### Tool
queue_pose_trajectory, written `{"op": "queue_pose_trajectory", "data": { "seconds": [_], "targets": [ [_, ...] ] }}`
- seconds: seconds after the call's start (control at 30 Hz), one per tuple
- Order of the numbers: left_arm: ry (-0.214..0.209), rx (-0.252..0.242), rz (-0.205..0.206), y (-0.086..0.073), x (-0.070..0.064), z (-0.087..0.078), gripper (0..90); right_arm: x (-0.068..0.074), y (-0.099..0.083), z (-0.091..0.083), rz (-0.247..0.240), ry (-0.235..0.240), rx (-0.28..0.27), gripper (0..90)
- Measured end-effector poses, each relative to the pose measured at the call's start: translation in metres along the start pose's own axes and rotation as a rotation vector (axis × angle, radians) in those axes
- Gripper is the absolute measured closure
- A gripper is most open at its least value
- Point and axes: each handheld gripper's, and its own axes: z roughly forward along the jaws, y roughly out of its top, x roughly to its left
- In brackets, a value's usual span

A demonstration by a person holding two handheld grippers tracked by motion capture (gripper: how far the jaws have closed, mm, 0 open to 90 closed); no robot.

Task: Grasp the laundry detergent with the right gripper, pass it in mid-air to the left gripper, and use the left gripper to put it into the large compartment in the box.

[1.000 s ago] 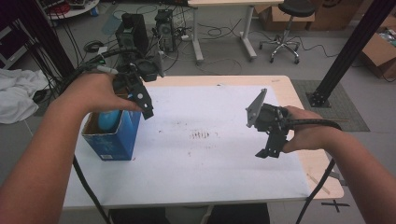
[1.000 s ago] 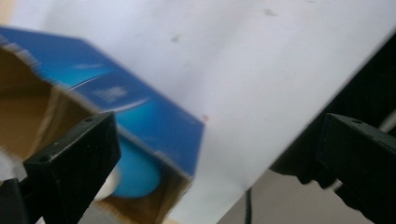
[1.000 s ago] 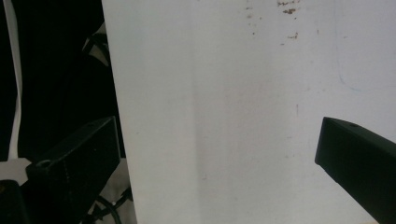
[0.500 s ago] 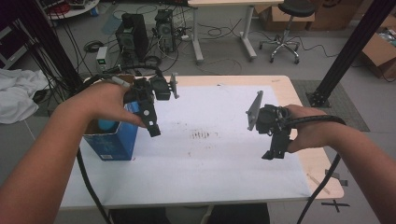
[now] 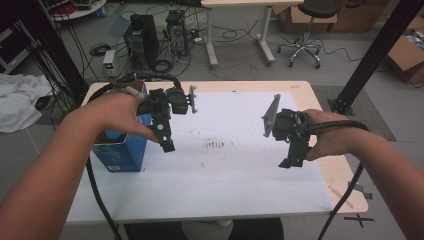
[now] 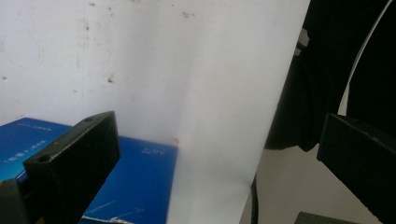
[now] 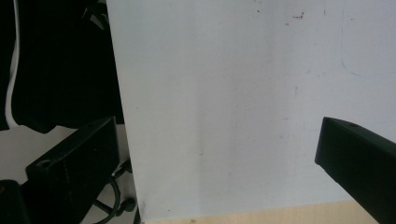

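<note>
A blue open-topped box [image 5: 122, 152] stands on the left part of a white sheet [image 5: 225, 175] that covers the table. My left gripper [image 5: 167, 142] hangs just right of the box, jaws pointing down at the sheet. In the left gripper view the left gripper [image 6: 215, 126] is open with nothing between its jaws, the blue box [image 6: 135, 182] below it. My right gripper [image 5: 292, 160] hovers over the sheet's right side. In the right gripper view the right gripper [image 7: 215, 130] is open and empty above the white sheet [image 7: 243, 93].
Small dark marks [image 5: 215, 145] dot the sheet's middle. The wooden table edge [image 5: 345, 175] shows at right. Behind the table are computer towers [image 5: 142, 32], cables, an office chair [image 5: 305, 25] and a black post [image 5: 372, 55]. A white cloth [image 5: 15, 100] lies at left.
My left gripper has moved from above the blue box to its right side and nearer, over the sheet. The right gripper has hardly shifted.
</note>
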Motion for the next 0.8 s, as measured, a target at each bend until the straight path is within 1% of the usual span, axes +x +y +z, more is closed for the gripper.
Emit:
{"op": "queue_pose_trajectory", "data": {
  "seconds": [0.13, 0.23, 0.27, 0.33, 0.47, 0.5, 0.53, 0.63, 0.77, 0.8],
  "targets": [
    [-0.006, 0.007, 0.018, 0.0008, -0.0013, 0.0037, 0.1, -0.0013, -0.0017, 0.0002, 0.006, -0.001, 0.001, 0.0],
    [-0.01, -0.001, 0.025, 0.0013, -0.0013, 0.0044, 0.1, -0.0018, -0.0022, 0.0004, 0.008, -0.001, 0.0, 0.0],
    [-0.011, 0.002, 0.027, 0.002, -0.0012, 0.0058, 0.1, -0.0019, -0.0027, 0.0005, 0.017, 0.0, 0.003, 0.0],
    [-0.013, 0.005, 0.033, 0.0027, -0.0021, 0.0073, 0.1, -0.0023, -0.0026, 0.0008, 0.019, 0.001, 0.002, 0.0],
    [-0.018, 0.007, 0.035, 0.0031, -0.0031, 0.009, 0.1, -0.0022, -0.0014, 0.0019, 0.017, 0.002, 0.004, 0.0],
    [-0.019, 0.008, 0.035, 0.003, -0.0035, 0.0094, 0.1, -0.0025, -0.0009, 0.0024, 0.007, 0.001, 0.001, 0.0],
    [-0.017, 0.011, 0.038, 0.0028, -0.0037, 0.0095, 0.1, -0.0019, -0.0003, 0.0025, 0.015, 0.002, 0.003, 0.0],
    [-0.024, 0.012, 0.035, 0.0021, -0.0041, 0.0095, 0.1, -0.0025, 0.0012, 0.0034, 0.001, 0.004, 0.001, 0.0],
    [-0.022, 0.006, 0.035, 0.0014, -0.0032, 0.009, 0.1, -0.0034, 0.0011, 0.0034, 0.01, 0.004, 0.005, 0.0],
    [-0.022, 0.009, 0.04, 0.0015, -0.0034, 0.009, 0.1, -0.0041, 0.001, 0.0035, 0.009, 0.002, -0.001, 0.0]
  ]
}}
